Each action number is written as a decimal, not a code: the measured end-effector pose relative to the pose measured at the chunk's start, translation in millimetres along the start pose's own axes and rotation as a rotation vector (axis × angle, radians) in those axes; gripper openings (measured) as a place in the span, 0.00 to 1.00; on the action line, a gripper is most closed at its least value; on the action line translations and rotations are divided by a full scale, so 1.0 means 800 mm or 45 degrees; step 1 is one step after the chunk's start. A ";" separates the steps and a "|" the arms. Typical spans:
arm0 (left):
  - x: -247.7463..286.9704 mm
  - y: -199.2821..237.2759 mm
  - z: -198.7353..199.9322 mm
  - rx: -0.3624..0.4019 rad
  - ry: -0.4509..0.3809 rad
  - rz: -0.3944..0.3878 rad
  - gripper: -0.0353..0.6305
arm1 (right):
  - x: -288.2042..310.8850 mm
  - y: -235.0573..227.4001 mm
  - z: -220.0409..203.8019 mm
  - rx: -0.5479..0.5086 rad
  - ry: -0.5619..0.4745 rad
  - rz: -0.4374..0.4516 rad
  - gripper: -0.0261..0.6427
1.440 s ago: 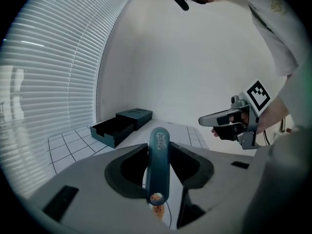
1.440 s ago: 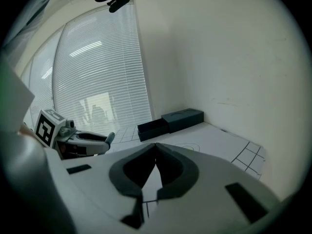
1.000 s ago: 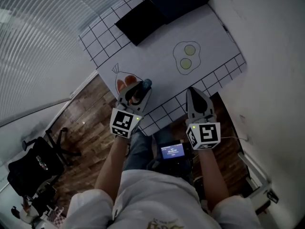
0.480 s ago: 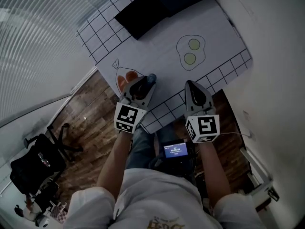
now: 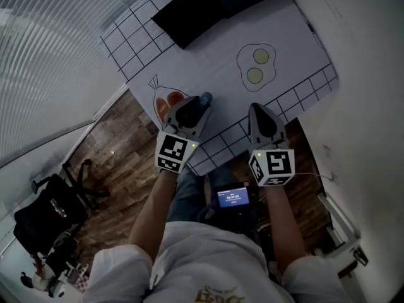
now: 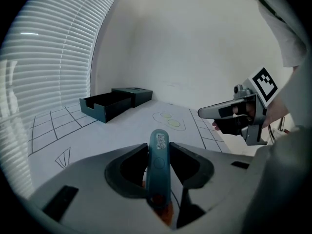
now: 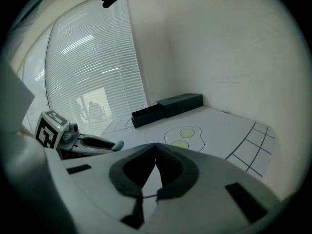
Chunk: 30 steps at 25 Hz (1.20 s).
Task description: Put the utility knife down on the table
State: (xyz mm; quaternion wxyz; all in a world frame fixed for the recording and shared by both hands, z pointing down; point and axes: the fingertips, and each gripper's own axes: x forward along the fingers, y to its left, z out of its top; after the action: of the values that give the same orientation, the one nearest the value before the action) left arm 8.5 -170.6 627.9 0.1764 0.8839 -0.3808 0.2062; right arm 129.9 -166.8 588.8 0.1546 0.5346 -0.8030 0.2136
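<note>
Head view first: which step is this?
Carrying, I'd say. Over the near edge of the table (image 5: 208, 55), the left gripper (image 5: 194, 112) is clamped on the utility knife (image 6: 159, 165), not yet laid down. The right gripper (image 7: 156, 152) is closed on nothing.
Which way does the knife lie?
Lengthwise along the jaws, tip pointing away across the table. Next: lower it flat, then part the jaws.

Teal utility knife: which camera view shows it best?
The left gripper view: the teal plastic utility knife fills the centre, clamped in the left tool, slider and label visible. The head view shows only its rounded end past that tool; the right gripper view shows just a small tip, side-on.
</note>
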 end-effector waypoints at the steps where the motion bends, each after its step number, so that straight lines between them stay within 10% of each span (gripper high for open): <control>1: 0.000 0.000 0.000 -0.005 0.000 0.000 0.27 | 0.000 0.000 0.000 0.002 0.000 0.001 0.05; 30: 0.004 0.006 0.007 -0.058 -0.035 0.057 0.29 | -0.010 -0.014 0.002 0.019 -0.013 -0.031 0.05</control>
State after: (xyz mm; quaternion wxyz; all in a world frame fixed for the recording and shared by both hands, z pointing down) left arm 8.2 -178.7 625.4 0.1865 0.8737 -0.4075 0.1892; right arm 143.7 -164.7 585.9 0.1489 0.5467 -0.7955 0.2149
